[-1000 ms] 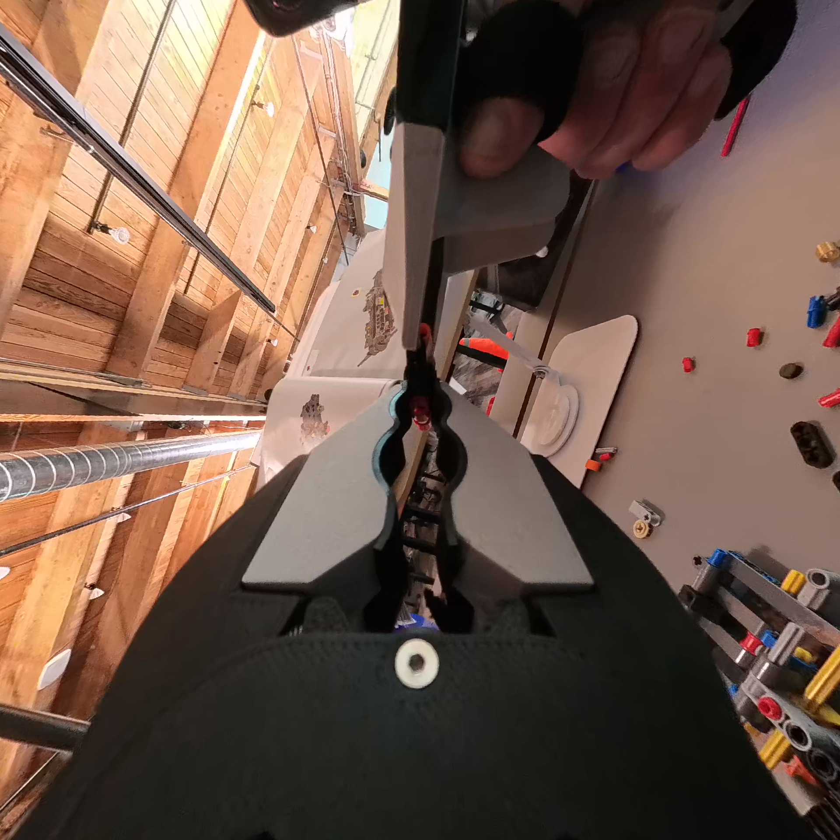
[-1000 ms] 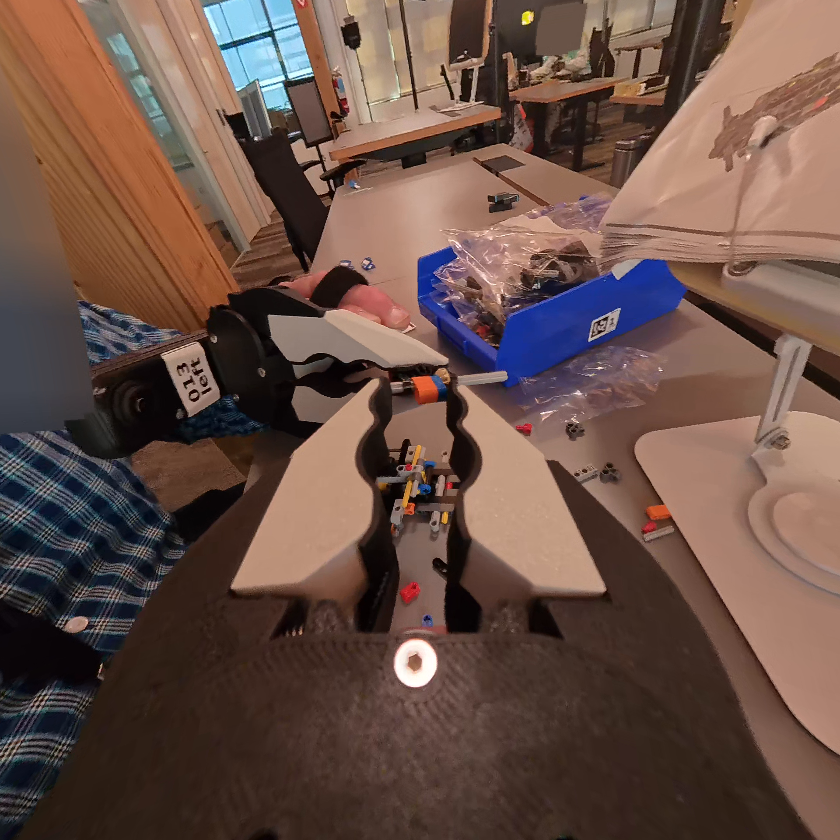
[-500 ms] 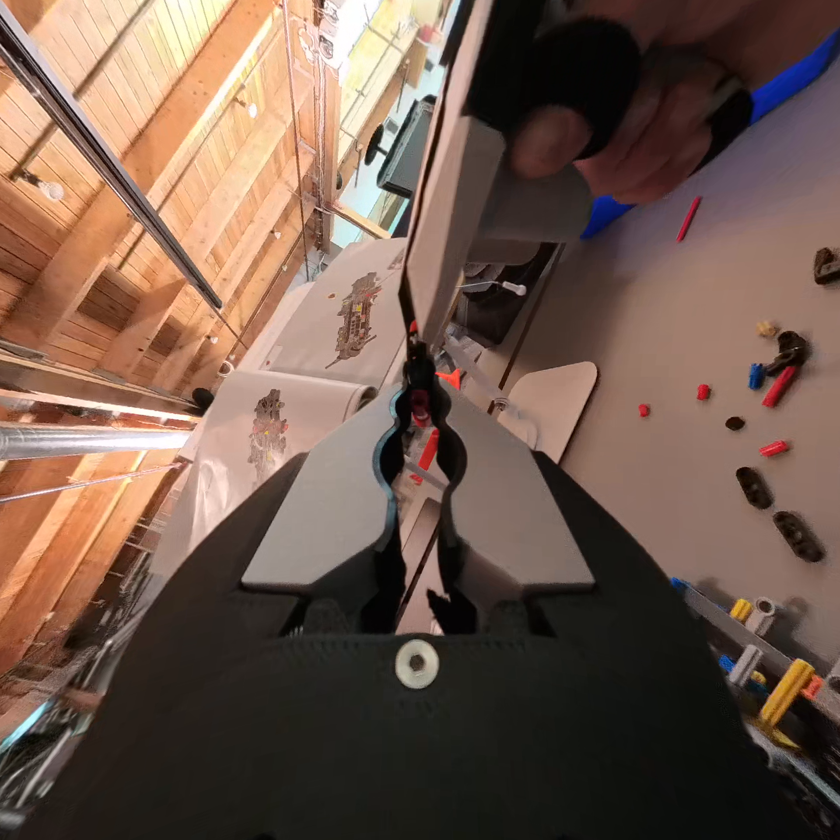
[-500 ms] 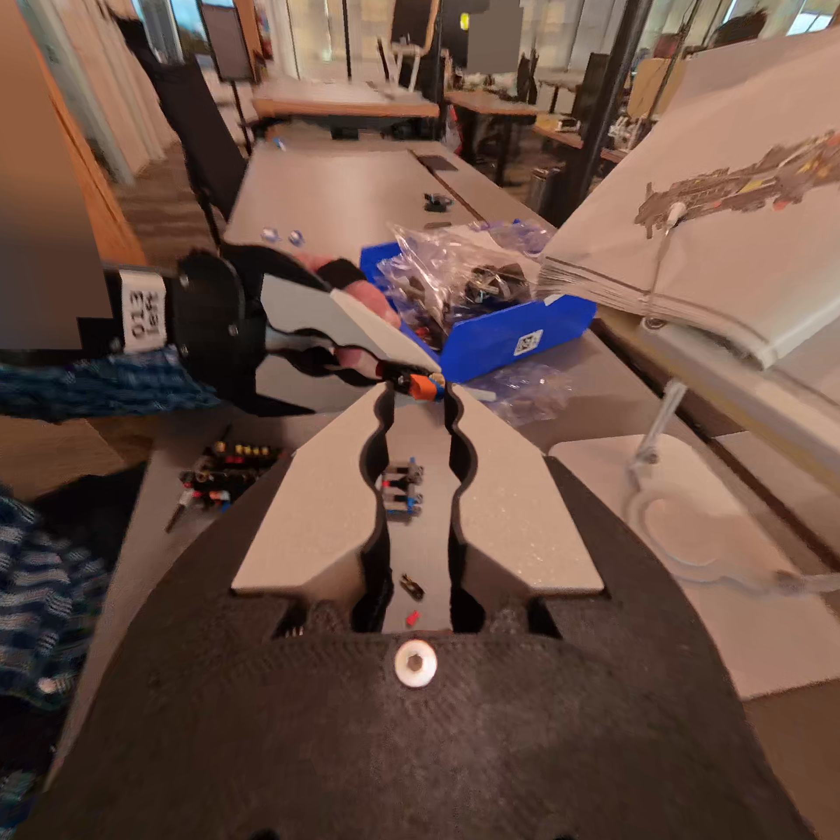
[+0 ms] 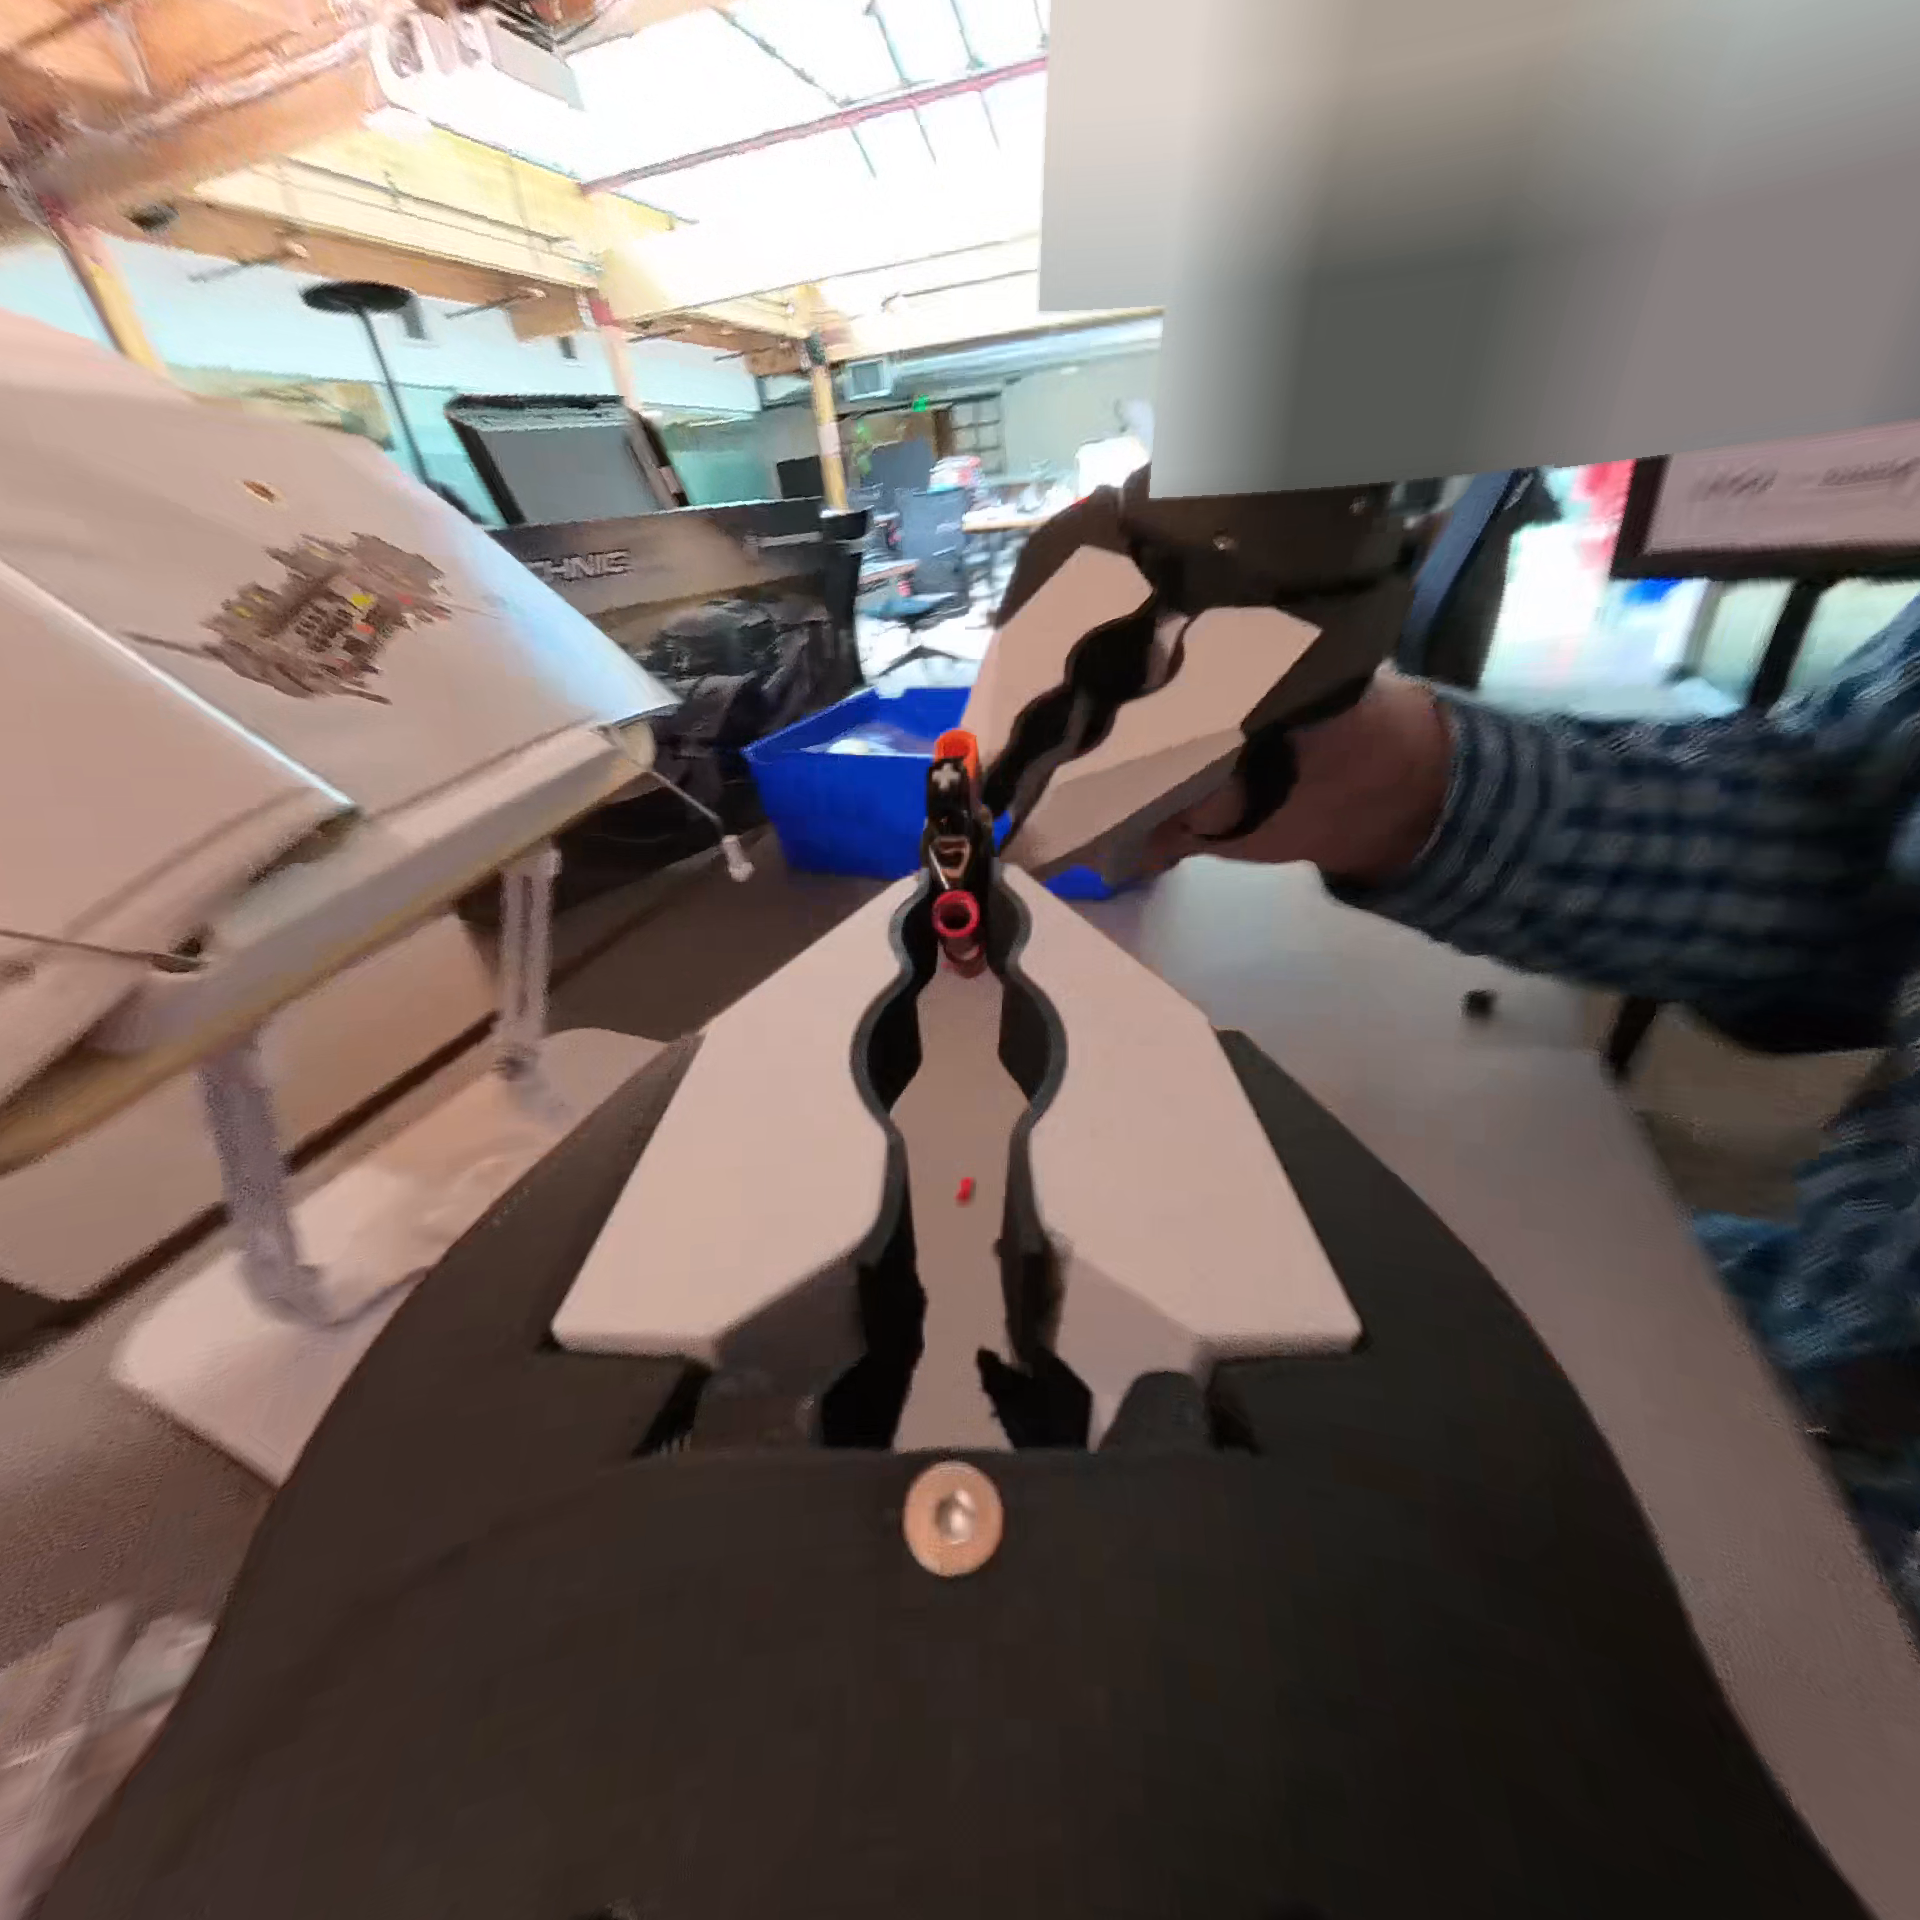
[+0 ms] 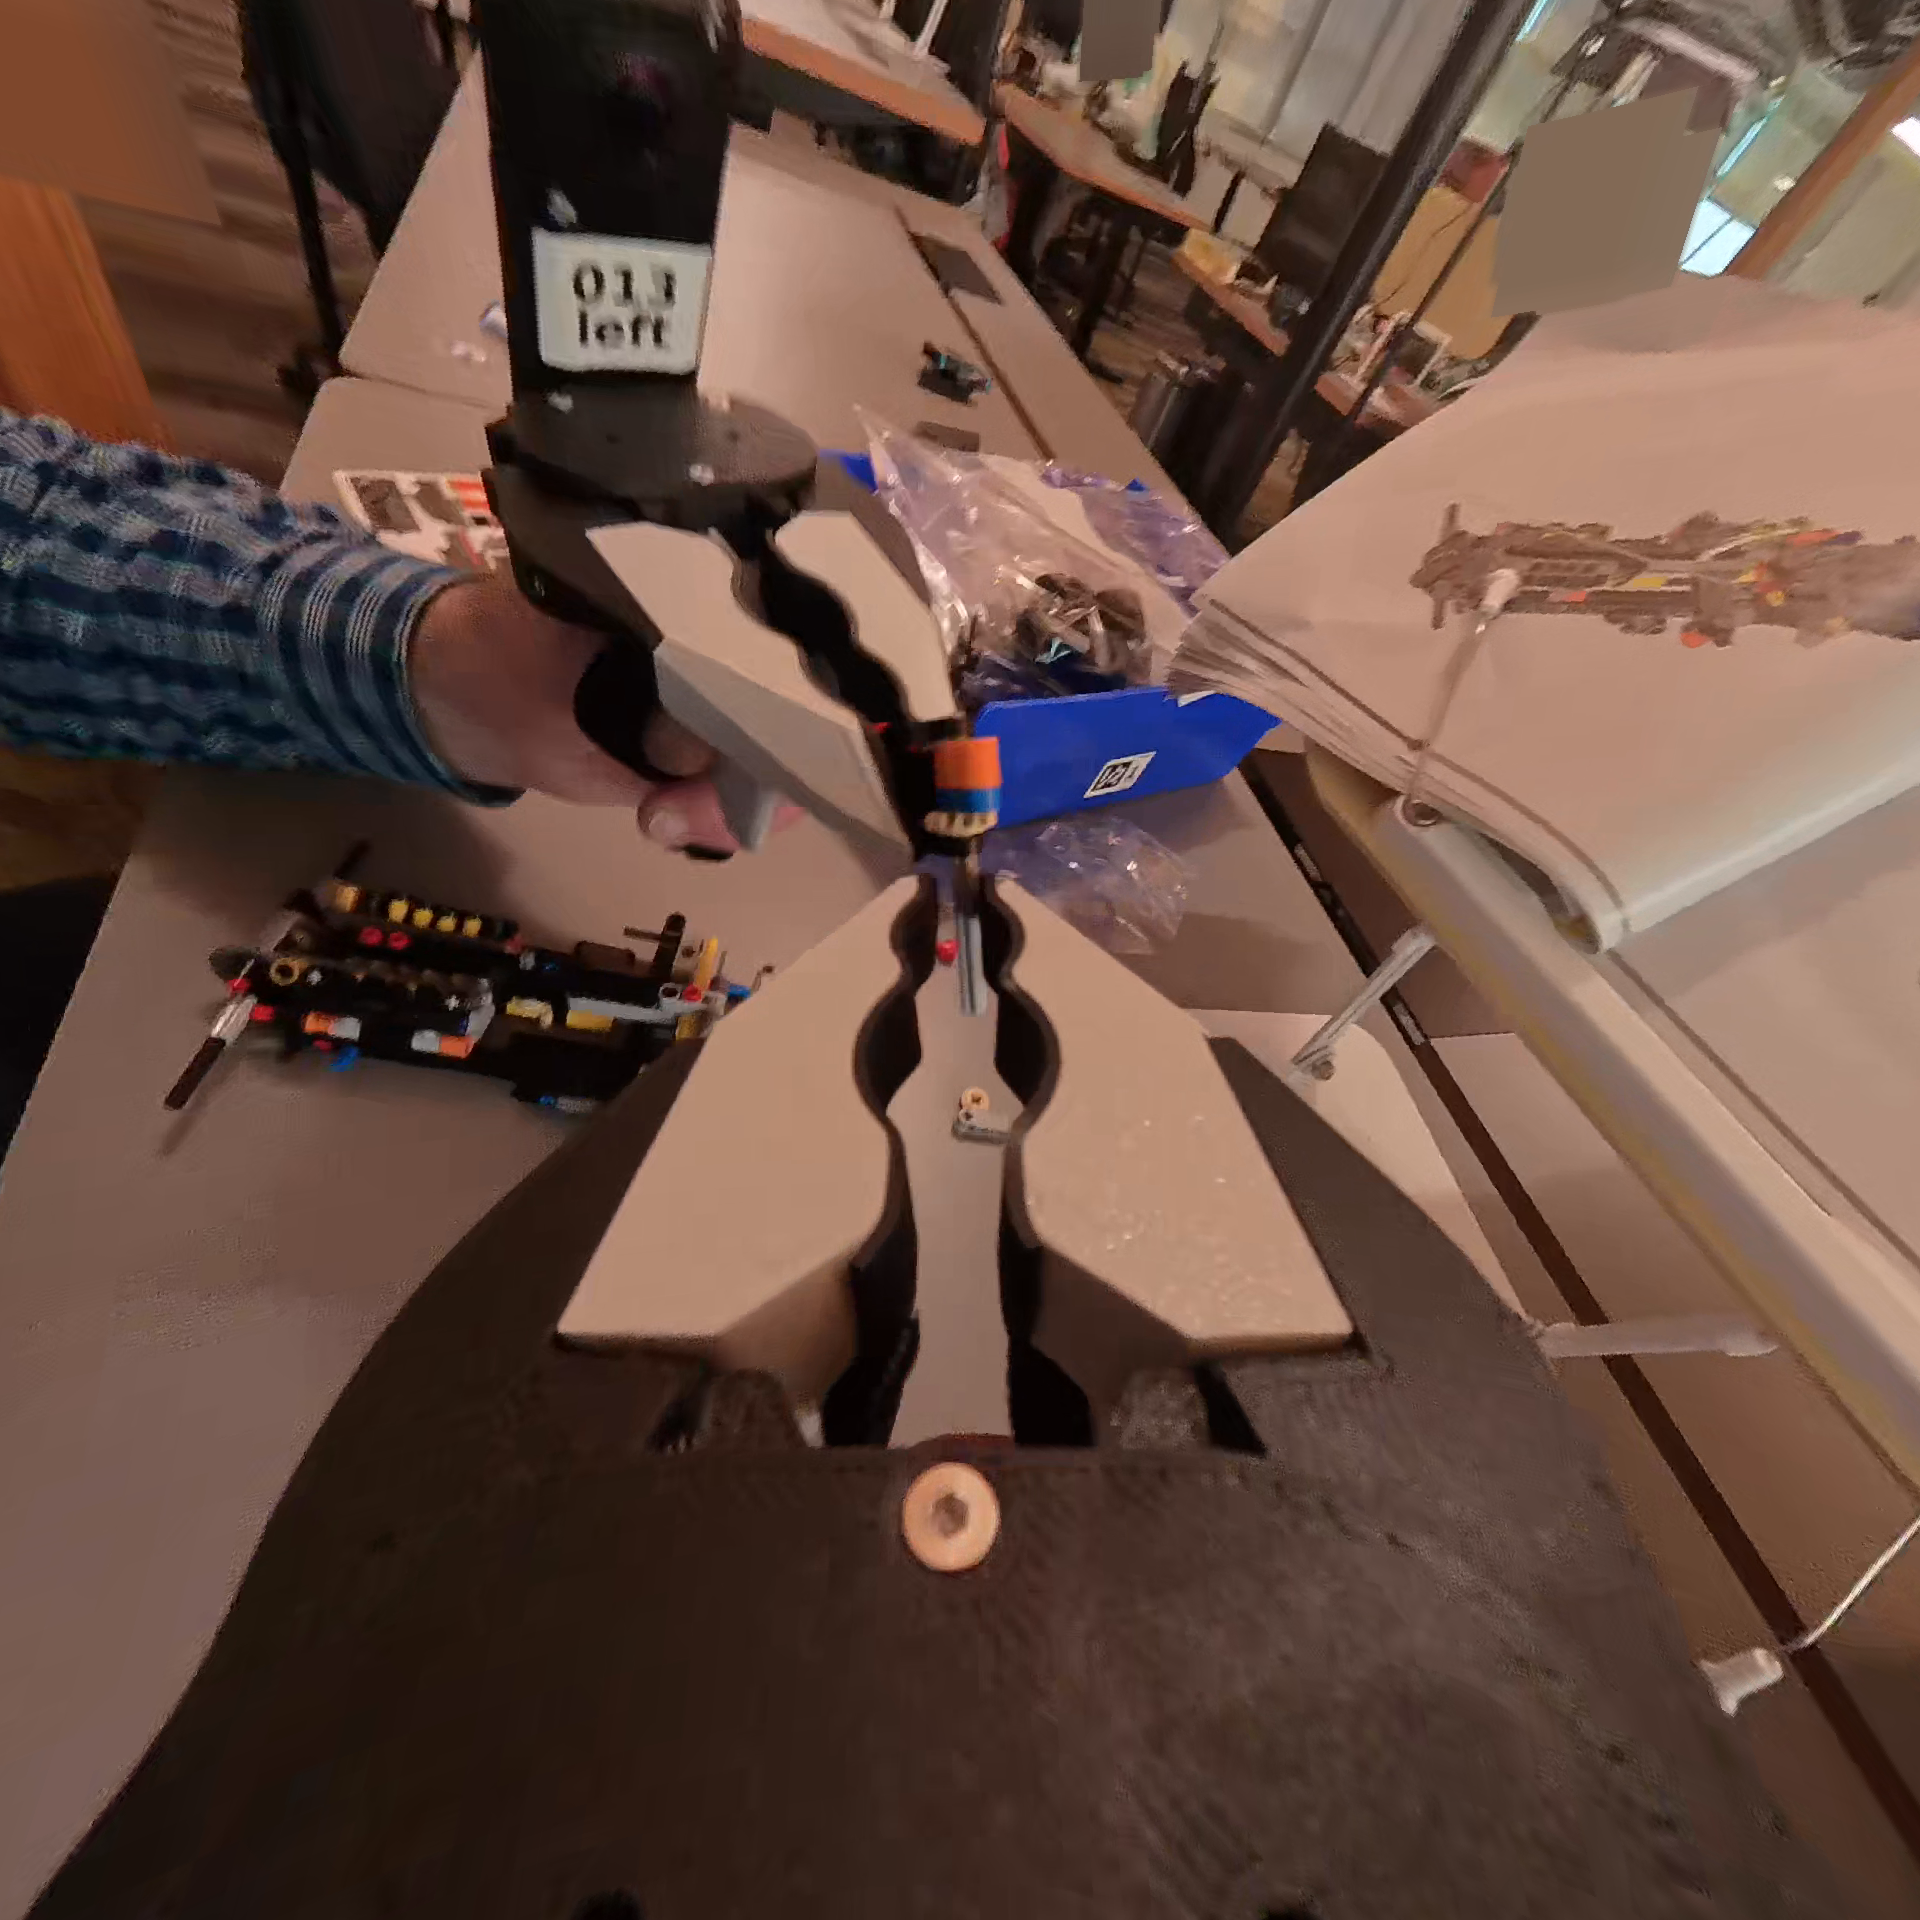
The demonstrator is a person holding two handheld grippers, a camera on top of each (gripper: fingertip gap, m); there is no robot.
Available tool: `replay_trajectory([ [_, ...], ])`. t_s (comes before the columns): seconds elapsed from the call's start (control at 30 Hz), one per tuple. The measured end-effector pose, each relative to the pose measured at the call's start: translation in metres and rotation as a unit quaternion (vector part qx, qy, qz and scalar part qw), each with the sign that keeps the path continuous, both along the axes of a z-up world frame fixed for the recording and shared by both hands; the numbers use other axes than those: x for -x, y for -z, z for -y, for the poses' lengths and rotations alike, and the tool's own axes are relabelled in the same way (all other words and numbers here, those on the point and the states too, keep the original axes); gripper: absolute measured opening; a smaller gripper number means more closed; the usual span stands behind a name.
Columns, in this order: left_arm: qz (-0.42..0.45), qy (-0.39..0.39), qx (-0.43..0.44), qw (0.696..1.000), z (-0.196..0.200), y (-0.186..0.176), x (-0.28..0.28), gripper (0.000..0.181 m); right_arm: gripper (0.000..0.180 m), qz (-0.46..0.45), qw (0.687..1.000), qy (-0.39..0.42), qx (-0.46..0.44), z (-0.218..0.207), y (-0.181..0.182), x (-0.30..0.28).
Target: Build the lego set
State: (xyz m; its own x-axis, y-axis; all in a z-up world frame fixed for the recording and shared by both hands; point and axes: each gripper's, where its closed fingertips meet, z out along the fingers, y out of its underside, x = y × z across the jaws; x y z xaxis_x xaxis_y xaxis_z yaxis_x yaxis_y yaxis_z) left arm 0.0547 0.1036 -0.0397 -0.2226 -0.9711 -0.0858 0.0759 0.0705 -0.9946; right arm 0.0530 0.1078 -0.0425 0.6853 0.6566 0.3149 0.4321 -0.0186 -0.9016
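Lego axle (image 6: 971,966), upright, is pinched by the right gripper (image 6: 958,914) below, while the left gripper (image 6: 914,790) clamps its orange-collared top (image 6: 966,767).

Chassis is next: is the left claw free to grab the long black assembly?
Probably not yet: nothing blocks the long black assembly, but the left claw is shut on the small axle piece the right claw also grips.
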Motion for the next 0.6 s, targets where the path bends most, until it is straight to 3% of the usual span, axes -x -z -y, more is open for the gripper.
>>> replay_trajectory([
  [0.13,-0.017,0.042,0.065,0.997,0.002,0.007,-0.003,0.007,0.0,-0.001,1.0,0.008,0.028,-0.001,0.007,-0.002],
  [0.33,-0.017,0.03,0.048,0.998,-0.003,0.003,-0.001,0.021,0.0,0.017,0.998,0.011,0.055,0.0,0.017,-0.004],
  [0.6,-0.058,0.047,0.014,0.997,0.005,0.012,0.001,0.005,0.0,0.098,0.994,0.013,0.046,0.003,0.028,-0.001],
])
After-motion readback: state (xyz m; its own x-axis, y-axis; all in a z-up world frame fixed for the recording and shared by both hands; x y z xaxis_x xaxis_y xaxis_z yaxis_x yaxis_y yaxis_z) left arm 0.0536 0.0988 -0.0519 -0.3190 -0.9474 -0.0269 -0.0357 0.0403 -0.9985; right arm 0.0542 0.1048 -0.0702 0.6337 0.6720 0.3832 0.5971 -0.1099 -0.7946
